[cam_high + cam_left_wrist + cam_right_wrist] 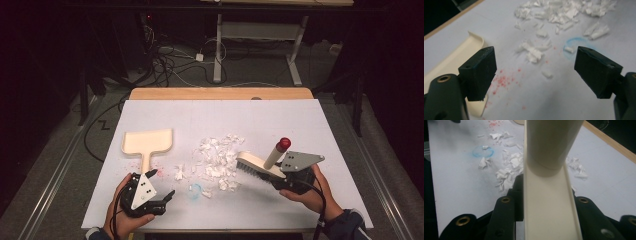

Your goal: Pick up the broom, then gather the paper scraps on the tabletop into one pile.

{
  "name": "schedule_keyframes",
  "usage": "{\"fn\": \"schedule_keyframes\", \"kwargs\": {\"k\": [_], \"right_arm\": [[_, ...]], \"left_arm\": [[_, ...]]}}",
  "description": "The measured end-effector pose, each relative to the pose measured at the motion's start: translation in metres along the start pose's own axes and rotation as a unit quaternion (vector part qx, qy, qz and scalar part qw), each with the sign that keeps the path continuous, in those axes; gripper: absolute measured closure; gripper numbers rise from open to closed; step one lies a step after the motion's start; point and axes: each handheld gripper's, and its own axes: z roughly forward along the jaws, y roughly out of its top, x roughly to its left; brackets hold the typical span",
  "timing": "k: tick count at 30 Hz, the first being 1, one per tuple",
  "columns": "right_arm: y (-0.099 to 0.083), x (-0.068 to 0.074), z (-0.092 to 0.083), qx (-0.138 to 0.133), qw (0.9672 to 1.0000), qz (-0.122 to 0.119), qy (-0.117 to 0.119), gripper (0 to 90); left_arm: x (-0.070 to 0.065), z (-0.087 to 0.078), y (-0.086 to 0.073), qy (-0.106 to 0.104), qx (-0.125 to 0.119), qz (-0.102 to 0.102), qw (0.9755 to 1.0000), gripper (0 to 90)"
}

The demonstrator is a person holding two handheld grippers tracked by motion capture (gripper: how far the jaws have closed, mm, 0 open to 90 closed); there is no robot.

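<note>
White paper covers your table (pixel 300 125), with torn paper scraps (pixel 217 155) heaped mid-table. Your right gripper (pixel 280 176) is clamped on the brush (pixel 257 165), just right of the heap. Your left gripper (pixel 161 187) stands wide with nothing between its jaws, just beside the dustpan (pixel 148 141). It looks light, stiff and slippery; take its flat handle. The scraps scatter easily.

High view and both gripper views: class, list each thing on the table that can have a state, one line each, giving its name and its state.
Dustpan: lying flat on the table, not held.
Brush: held by the right claw, bristles down beside the paper scraps.
Paper scraps: scattered loose in the middle, not swept up.
Left claw: open, nothing between its jaws, near the dustpan's handle.
Right claw: shut on the brush.
</note>
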Motion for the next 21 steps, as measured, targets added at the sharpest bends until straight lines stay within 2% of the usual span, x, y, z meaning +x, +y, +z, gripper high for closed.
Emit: {"fn": "schedule_keyframes", "kwargs": {"k": [3, 4, 12, 21], "right_arm": [[0.0, -0.002, -0.001, -0.001, 1.0, 0.004, -0.005, 68.4], [0.001, -0.005, -0.002, -0.004, 0.9999, 0.012, -0.009, 68.4], [0.002, -0.011, -0.005, -0.01, 0.9995, 0.026, -0.017, 68.4], [0.005, -0.013, -0.003, -0.016, 0.9995, 0.021, -0.02, 68.4]], "left_arm": [[-0.001, -0.002, -0.005, 0.005, 0.01, -0.003, 0.9999, 17.1], [-0.001, -0.003, -0.006, 0.003, 0.009, -0.003, 0.9999, 17.1], [-0.004, -0.002, -0.009, -0.005, 0.023, -0.004, 0.9997, 17.1], [-0.007, -0.003, -0.009, -0.007, 0.026, 0.0, 0.9996, 17.3]]}}
